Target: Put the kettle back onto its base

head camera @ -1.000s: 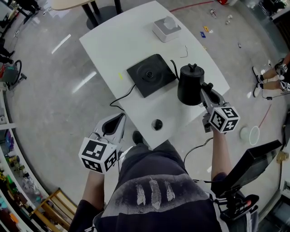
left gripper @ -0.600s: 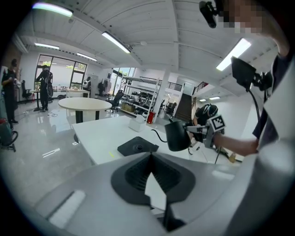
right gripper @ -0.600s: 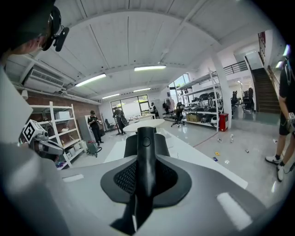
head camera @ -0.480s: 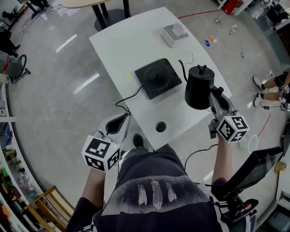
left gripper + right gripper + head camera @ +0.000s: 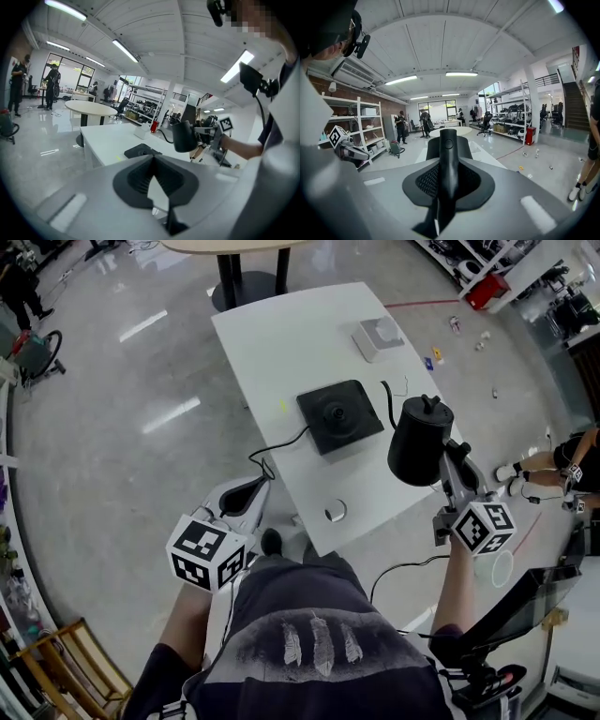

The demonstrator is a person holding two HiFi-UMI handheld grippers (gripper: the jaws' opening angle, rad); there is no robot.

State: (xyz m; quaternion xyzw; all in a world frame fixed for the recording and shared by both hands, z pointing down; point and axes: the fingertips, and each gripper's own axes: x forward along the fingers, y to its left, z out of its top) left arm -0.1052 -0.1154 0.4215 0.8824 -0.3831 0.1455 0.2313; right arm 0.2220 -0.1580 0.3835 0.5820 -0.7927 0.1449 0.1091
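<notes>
Kettle, head view: black, held upright in the air above the right edge of the white table, just right of the base and not touching it.
Kettle axis, head view: body stands vertical. The spout-to-handle line runs from upper left to lower right, with the thin curved spout on the base's side and the handle toward the person.
Kettle contents: the lid is on, knob up, so the inside is hidden.
Right gripper, head view: gripping the kettle by its handle from the lower right.
Left gripper, head view: beside the table's near left edge, off the top, well apart from the kettle.
Table top, head view: the square black base sits mid-table, and its cord trails off the left edge. A white box lies at the far end and a small round piece near the near edge.
Left gripper view: jaw tips meet with nothing between them. Beyond them the kettle hangs clear above the table at the right, spout pointing left, with the base lower and left of it.
Right gripper view: jaws are pressed narrow on the black handle, which stands upright between them. The kettle body rises just behind it and the white table lies beyond.
</notes>
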